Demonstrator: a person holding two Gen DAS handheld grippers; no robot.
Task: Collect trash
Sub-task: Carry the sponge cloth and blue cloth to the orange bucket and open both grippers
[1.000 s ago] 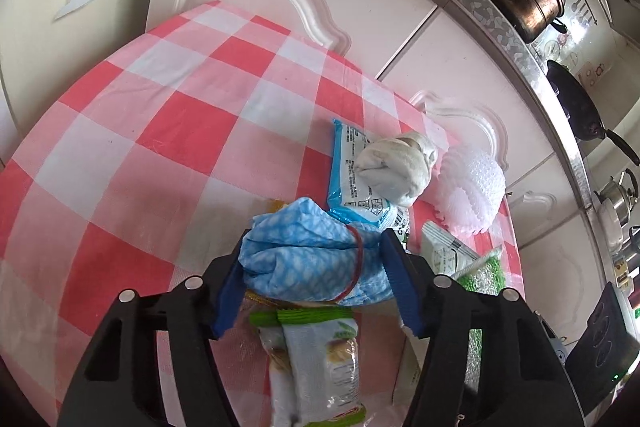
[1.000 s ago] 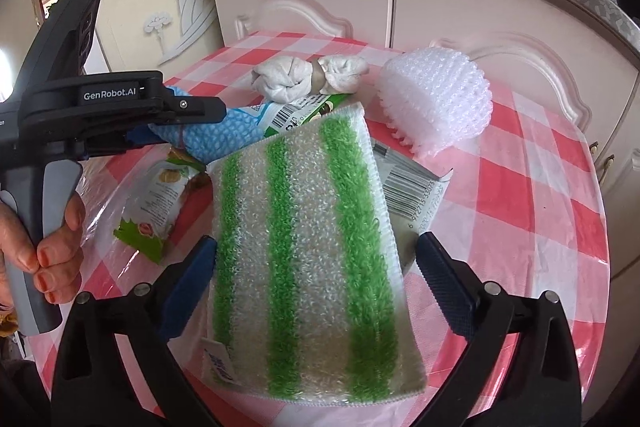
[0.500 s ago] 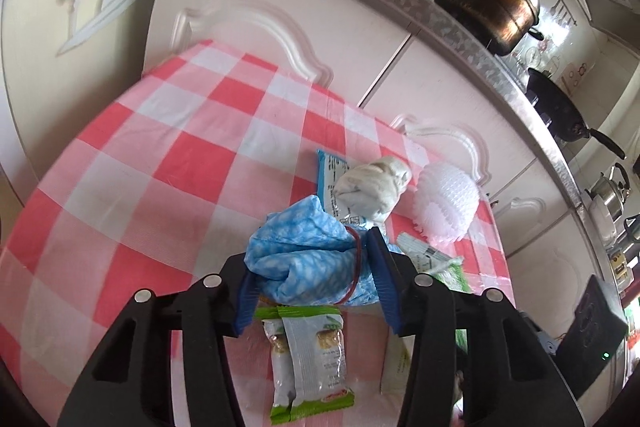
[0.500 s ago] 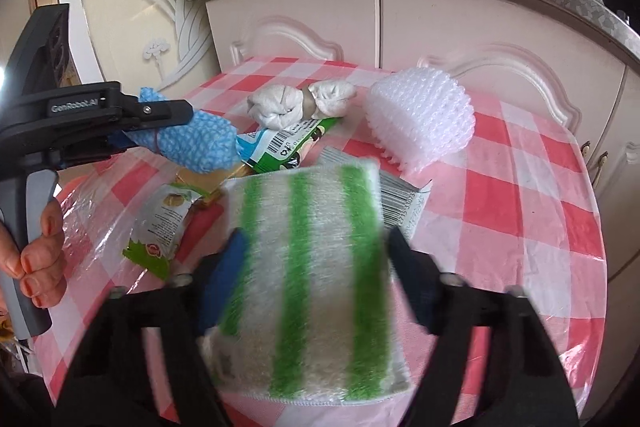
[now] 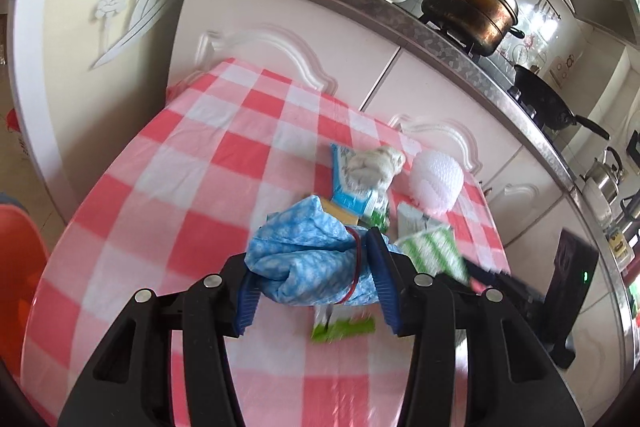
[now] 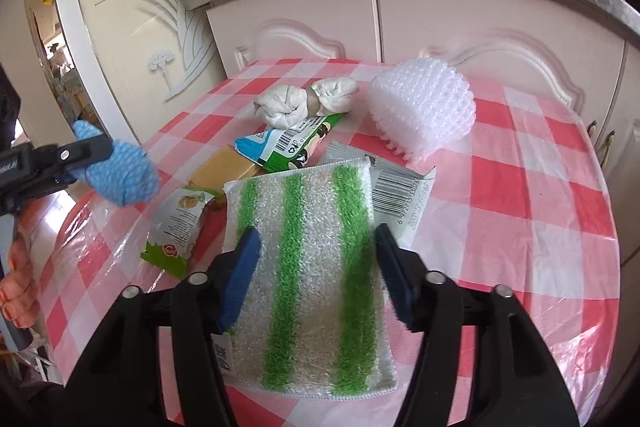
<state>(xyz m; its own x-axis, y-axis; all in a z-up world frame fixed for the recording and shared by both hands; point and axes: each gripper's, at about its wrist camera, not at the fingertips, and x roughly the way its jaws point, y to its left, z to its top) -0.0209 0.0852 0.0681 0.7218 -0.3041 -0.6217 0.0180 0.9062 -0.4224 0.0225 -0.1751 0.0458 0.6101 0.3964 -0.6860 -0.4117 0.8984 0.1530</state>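
Lifted since a second ago: your left gripper (image 5: 316, 277) has carried the blue cloth (image 5: 308, 259) up and back from the pile, so more of the checked table (image 5: 192, 163) shows beneath it and the snack wrapper (image 5: 342, 327) lies clear below. Jaws are clamped on the cloth across its bunched middle, beside the red band, which keeps the loose ends from spilling out.

Your right gripper (image 6: 316, 267) straddles the striped sponge (image 6: 308, 251), a pad at each long edge. Its jaws are opening a little at this moment; the pads look to be at the sponge's sides, but whether they press it you cannot tell from this view. The sponge lies flat on the table, its far end overlapping a barcode wrapper (image 6: 396, 199).

Rest of the trash, clustered mid-table:
- white knotted rag (image 6: 304, 101), resting on a blue-green packet (image 6: 288, 143)
- yellow card (image 6: 224, 167) tucked under that packet
- white foam net (image 6: 424, 111), just beside the rag, toward the cabinets (image 6: 296, 11)
- snack wrapper at the near left edge, partly under the sponge's corner

Judgement: one piece is in hand and the second is not yet lifted. No bin can be identified for certain; an orange shape (image 5: 16, 259) sits low at the left, off the table. Before lifting the sponge, close firmly, or it may tip out by its long free end.
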